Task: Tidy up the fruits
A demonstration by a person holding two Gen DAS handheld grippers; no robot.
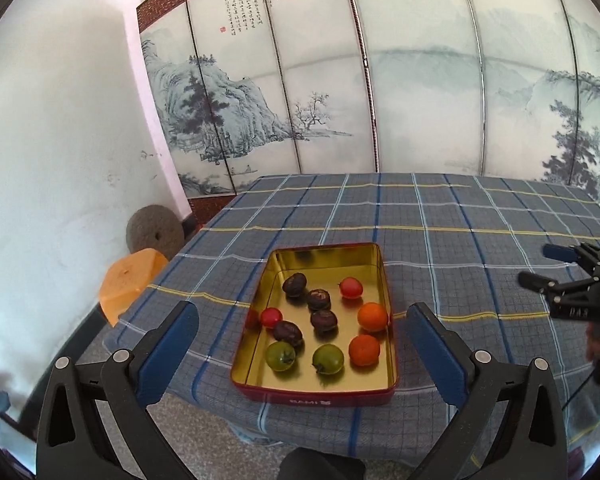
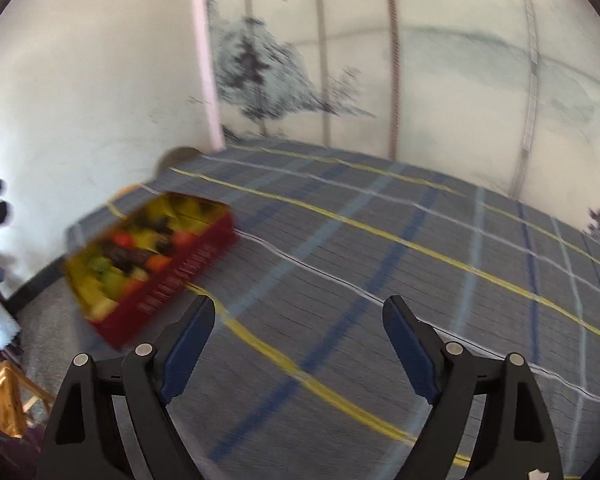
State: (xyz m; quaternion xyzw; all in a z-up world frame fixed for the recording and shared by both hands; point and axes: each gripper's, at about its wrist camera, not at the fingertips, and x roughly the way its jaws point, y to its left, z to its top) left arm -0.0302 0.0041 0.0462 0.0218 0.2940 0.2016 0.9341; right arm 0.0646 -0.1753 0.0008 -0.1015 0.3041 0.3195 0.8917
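1. The red tin (image 1: 320, 394) with a gold inside sat near the worktop's (image 1: 440, 248) front edge on a plaid cloth, and it held all the fruits: two red (image 1: 351, 287), two orange (image 1: 373, 316), two green (image 1: 328, 358) and four dark brown (image 1: 324, 321).
2. The fruits lay loosely mixed by colour, which fits sorting in progress or just gathered; I could not tell which.
3. The left gripper (image 1: 302, 334) hovered before the tin, its fingers spread wide and empty, probably framing a pick.
4. The right gripper (image 2: 298, 340) hung over bare cloth, fingers spread and empty, in a blurred view.
5. White lettering on the tin's front was too small to read reliably; the calligraphy on the painted screen (image 1: 260, 4) was illegible too.
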